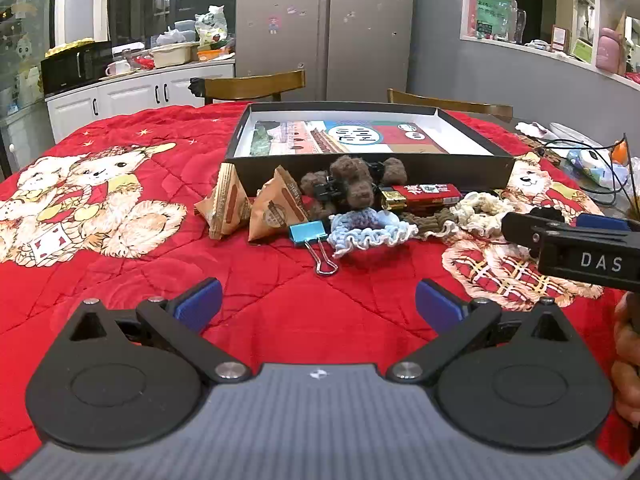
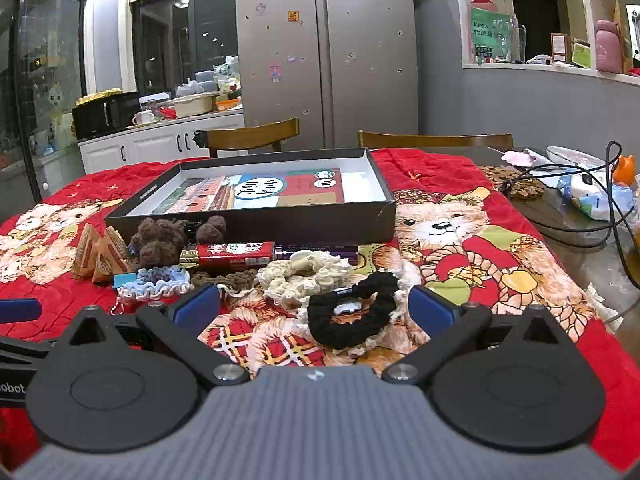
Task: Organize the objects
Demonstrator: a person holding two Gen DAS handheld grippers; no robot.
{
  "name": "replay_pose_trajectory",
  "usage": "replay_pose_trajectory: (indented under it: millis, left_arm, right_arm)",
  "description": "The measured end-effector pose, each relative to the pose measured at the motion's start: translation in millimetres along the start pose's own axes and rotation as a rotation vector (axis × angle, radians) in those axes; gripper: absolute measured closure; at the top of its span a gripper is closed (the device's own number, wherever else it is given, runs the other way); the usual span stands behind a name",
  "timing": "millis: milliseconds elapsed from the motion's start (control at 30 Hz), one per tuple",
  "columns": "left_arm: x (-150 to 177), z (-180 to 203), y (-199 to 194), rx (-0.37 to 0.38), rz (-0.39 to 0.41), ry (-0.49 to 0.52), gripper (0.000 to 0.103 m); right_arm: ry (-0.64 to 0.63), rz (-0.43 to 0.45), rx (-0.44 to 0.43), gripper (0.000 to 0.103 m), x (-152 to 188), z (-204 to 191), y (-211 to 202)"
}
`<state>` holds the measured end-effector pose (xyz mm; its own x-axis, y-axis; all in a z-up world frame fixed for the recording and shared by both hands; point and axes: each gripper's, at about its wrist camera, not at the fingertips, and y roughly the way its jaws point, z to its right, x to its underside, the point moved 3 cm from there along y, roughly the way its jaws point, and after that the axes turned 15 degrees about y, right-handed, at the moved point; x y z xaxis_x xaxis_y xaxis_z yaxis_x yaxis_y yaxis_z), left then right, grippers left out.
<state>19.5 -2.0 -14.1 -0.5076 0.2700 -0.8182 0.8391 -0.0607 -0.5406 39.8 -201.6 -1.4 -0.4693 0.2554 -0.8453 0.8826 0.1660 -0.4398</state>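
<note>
A black shallow box with a printed sheet inside stands on the red quilt. In front of it lie two triangular snack packets, a brown fuzzy hair claw, a red snack bar, a blue binder clip, a blue-white scrunchie, a cream scrunchie and a black scrunchie. My left gripper is open and empty, short of the clip. My right gripper is open, jaws either side of the black scrunchie.
The red bear-print quilt covers the table. Two wooden chairs stand behind it. Cables, wipes and a coaster lie on the bare table at right. The right gripper shows in the left wrist view.
</note>
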Motion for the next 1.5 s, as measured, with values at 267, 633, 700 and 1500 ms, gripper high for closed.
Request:
replay_pose_trajectory:
  millis: [267, 633, 700, 1500]
  left_arm:
    - [-1.5, 6.0, -4.6, 0.015, 0.04, 0.029, 0.0]
    - [-8.5, 9.0, -2.8, 0.022, 0.091, 0.0, 0.0]
    - [-11.0, 8.2, 1.0, 0.017, 0.084, -0.011, 0.0]
    - [-39.1, 23.7, 64.3, 0.033, -0.017, 0.009, 0.049]
  right_arm:
    - [0.035, -0.02, -0.026, 0.0, -0.8, 4.6, 1.2]
    - [0.082, -0.037, -0.015, 0.0, -2.4, 11.6, 4.8]
    - [0.095, -0.04, -0.019, 0.0, -2.9, 13.4, 5.7]
    - [0.175, -0.107, -0.078, 0.024, -3.6, 20.8, 19.9]
